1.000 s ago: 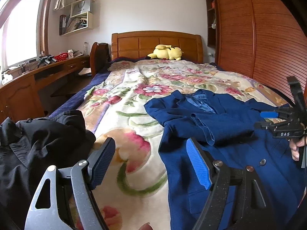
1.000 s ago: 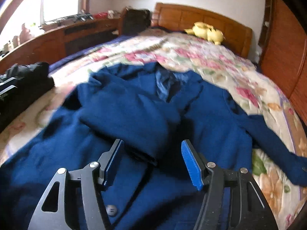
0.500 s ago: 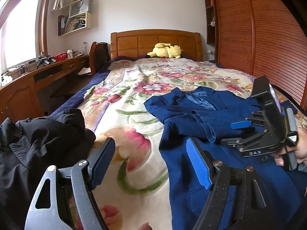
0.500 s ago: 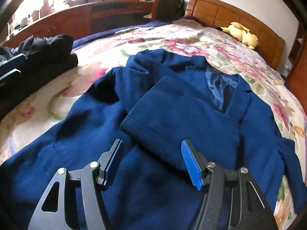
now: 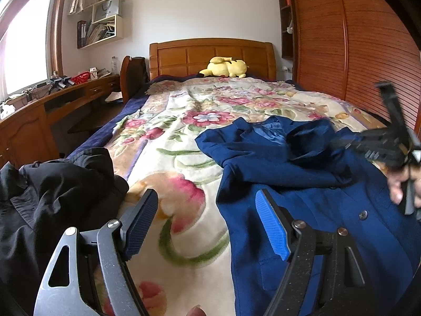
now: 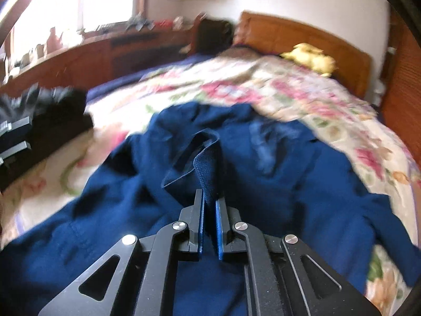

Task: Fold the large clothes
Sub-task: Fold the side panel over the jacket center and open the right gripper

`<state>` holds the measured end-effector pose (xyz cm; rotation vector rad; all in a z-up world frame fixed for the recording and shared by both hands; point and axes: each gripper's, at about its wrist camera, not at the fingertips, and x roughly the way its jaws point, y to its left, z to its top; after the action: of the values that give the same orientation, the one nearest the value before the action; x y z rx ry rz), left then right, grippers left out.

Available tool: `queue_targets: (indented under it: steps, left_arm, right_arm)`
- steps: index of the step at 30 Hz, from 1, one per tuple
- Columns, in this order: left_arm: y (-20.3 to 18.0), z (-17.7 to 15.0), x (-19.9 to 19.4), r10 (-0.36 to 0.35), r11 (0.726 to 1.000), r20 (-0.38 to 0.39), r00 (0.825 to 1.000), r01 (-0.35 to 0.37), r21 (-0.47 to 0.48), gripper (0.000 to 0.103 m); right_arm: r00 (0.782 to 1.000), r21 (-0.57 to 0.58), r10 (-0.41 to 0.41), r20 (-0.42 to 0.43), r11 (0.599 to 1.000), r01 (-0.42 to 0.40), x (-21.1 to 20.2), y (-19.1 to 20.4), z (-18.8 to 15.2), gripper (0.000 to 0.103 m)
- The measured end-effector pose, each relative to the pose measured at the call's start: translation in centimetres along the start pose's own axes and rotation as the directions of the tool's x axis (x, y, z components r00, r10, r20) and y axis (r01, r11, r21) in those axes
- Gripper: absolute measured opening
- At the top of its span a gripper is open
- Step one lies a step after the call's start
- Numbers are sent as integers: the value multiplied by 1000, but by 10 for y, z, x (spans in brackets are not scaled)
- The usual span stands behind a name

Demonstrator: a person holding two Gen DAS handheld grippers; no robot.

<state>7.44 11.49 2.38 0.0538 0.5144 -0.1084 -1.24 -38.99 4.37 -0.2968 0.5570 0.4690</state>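
On the floral bedspread (image 5: 184, 137) a navy blazer (image 5: 302, 184) lies lengthwise, collar toward the headboard (image 5: 210, 55). Right tongs (image 6: 209, 205) pinch its sleeve cuff (image 6: 208, 158) (raised, slightly blurred); left tongs (image 5: 205, 223) gape wide, holding nothing.

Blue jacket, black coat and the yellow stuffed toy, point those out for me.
blue jacket (image 5: 302, 184): left wrist view, on its front panel.
black coat (image 5: 52, 197): left wrist view, middle of the crumpled heap.
yellow stuffed toy (image 5: 226, 68): left wrist view, on its body by the headboard.
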Motion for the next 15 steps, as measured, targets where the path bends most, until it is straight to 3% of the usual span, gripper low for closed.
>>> queue_targets:
  steps: [6,11,12,14,15]
  left_arm:
    - [-5,1,5,-3,1000,-5,1000,3,1,78]
    - [-14,0,9,-4,1000,-12,1000,4,18,78]
    - [-16,-1,10,-3,1000,-13,1000,3,20,78]
    - [-18,-2,11,-1,1000,-17,1000,2,22,78]
    - [-19,-2,11,0,1000,-19,1000,1,23,78]
  right_arm:
    - [971,123,-237,24,965,232,-56,-67,-37,7]
    - [961,211,-266,-75,938,276,-72,-107,-80,9]
    - [958,211,-267,-106,935,284,-71,-110,-87,13]
    - [954,221,-259,-152,932,288,-70,-112,-100,36]
    - [956,234,-242,-167,932,277,-70,-114,-105,41]
